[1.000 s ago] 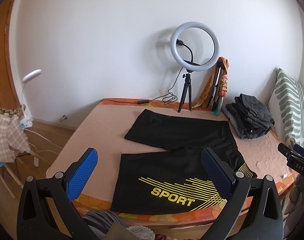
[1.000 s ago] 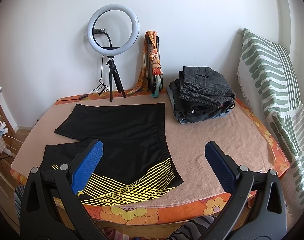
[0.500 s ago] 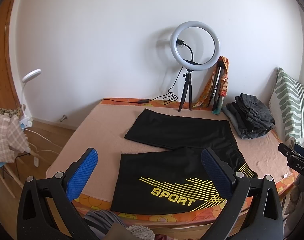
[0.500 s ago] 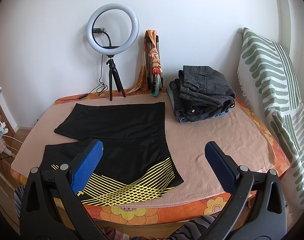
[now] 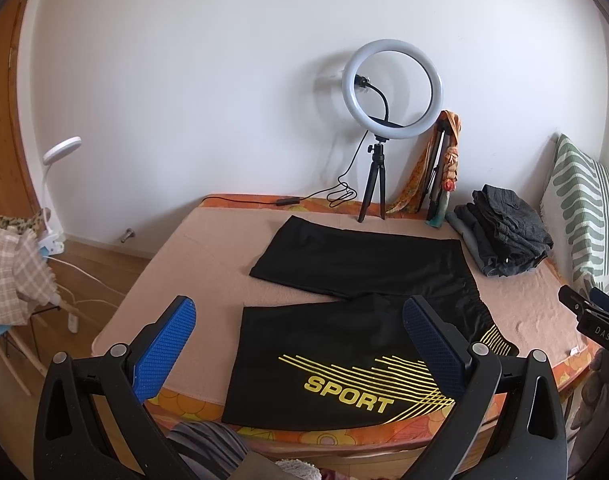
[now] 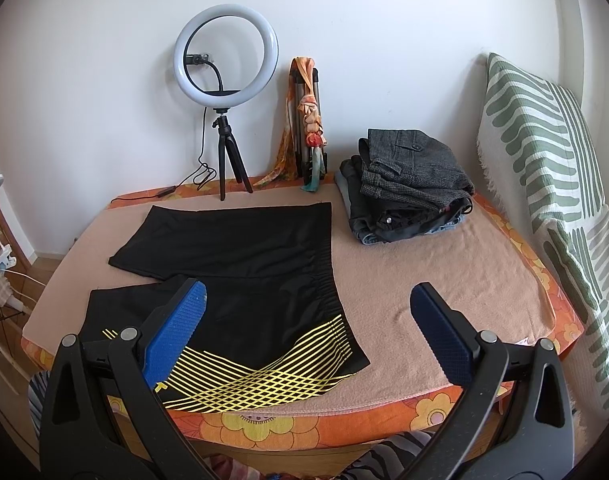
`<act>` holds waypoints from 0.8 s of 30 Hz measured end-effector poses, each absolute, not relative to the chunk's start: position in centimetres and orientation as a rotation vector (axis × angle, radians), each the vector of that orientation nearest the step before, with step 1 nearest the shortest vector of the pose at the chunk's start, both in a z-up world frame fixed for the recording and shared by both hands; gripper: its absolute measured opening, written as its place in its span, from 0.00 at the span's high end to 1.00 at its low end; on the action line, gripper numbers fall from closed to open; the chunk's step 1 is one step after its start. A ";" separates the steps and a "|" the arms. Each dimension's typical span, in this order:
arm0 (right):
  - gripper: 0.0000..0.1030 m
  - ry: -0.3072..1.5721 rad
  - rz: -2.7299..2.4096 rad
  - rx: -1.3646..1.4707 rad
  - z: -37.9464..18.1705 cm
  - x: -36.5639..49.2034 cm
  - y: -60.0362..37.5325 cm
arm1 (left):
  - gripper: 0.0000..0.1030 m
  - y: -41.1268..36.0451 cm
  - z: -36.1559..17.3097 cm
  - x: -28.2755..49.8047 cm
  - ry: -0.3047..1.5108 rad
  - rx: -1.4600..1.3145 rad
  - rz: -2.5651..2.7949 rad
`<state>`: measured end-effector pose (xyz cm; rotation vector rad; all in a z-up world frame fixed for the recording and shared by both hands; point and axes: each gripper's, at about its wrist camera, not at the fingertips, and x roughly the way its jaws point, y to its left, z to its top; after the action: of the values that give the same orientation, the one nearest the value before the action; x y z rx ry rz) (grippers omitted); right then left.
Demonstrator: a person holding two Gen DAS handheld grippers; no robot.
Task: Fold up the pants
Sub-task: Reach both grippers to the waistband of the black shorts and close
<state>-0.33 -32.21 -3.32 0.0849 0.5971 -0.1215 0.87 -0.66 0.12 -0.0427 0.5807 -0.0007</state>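
Black sport shorts (image 5: pixel 356 304) with yellow stripes and the word SPORT lie spread flat on the pink blanket (image 5: pixel 208 256), legs pointing left, waistband to the right. They also show in the right wrist view (image 6: pixel 244 276). My left gripper (image 5: pixel 300 328) is open and empty, held above the bed's near edge in front of the near leg. My right gripper (image 6: pixel 308 312) is open and empty, above the near edge by the waistband corner. Part of the right gripper shows at the right edge of the left wrist view (image 5: pixel 592 316).
A stack of folded dark pants (image 6: pixel 408 184) sits at the back right of the bed. A ring light on a tripod (image 6: pixel 224 92) and a folded stand with an orange scarf (image 6: pixel 304 120) stand against the wall. A striped cushion (image 6: pixel 544 168) leans at the right.
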 end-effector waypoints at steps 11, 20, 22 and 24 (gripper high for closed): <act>0.00 0.609 -0.123 0.082 -4.5 0.9 -32.5 | 0.00 0.5 -1.0 2.8 0.606 -0.042 0.023; 0.00 0.645 -0.073 0.055 -5.5 4.2 -32.3 | 0.02 3.5 -4.2 6.8 0.689 -0.028 -0.025; 0.00 0.647 -0.058 0.035 -5.5 5.0 -32.5 | 0.09 4.2 -4.5 7.5 0.688 -0.020 -0.070; 0.00 0.656 -0.026 0.021 -5.5 5.8 -32.7 | 0.11 4.9 -4.9 8.1 0.691 -0.008 -0.111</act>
<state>5.82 -32.66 -5.53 0.0209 0.6565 -0.0262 8.13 4.88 -4.90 -0.0076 0.6913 -0.1107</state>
